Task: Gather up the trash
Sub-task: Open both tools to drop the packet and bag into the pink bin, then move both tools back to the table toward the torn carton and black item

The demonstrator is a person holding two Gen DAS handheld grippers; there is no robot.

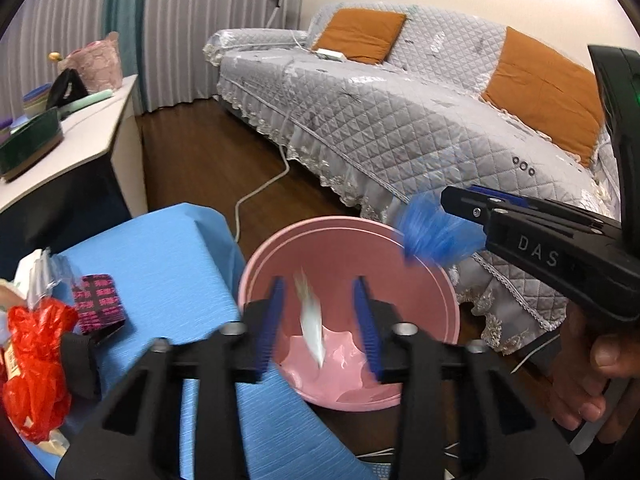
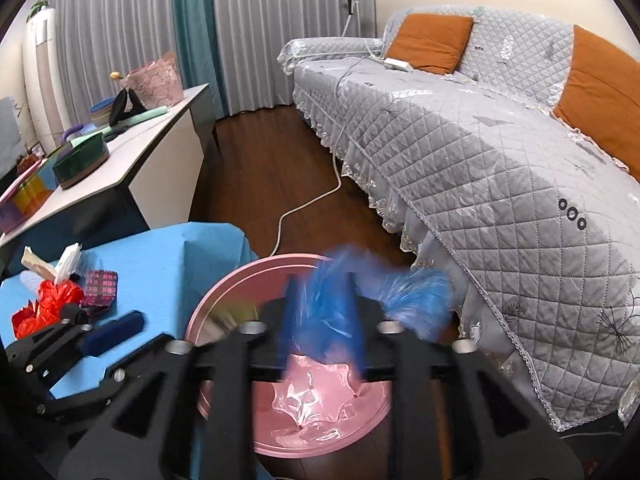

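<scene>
A pink bin point(image 1: 436, 292) stands on the floor beside a table with a blue cloth point(image 1: 160, 248). My left gripper point(image 1: 319, 320) is open above the bin, and a blurred white scrap point(image 1: 310, 316) is in the air between its fingers, touching neither. My right gripper point(image 2: 322, 320) is shut on a crumpled blue plastic bag point(image 2: 332, 292) over the bin point(image 2: 224, 300); it also shows in the left wrist view point(image 1: 432, 232). A red plastic bag point(image 1: 36, 364), a pink-and-black wrapper point(image 1: 98, 300) and pale packaging point(image 2: 60, 264) lie on the blue cloth.
A grey quilted sofa point(image 1: 400, 120) with orange cushions runs along the right. A white cable point(image 1: 260, 192) crosses the dark wooden floor. A white side table point(image 2: 132, 160) at the left carries bowls and a pink basket.
</scene>
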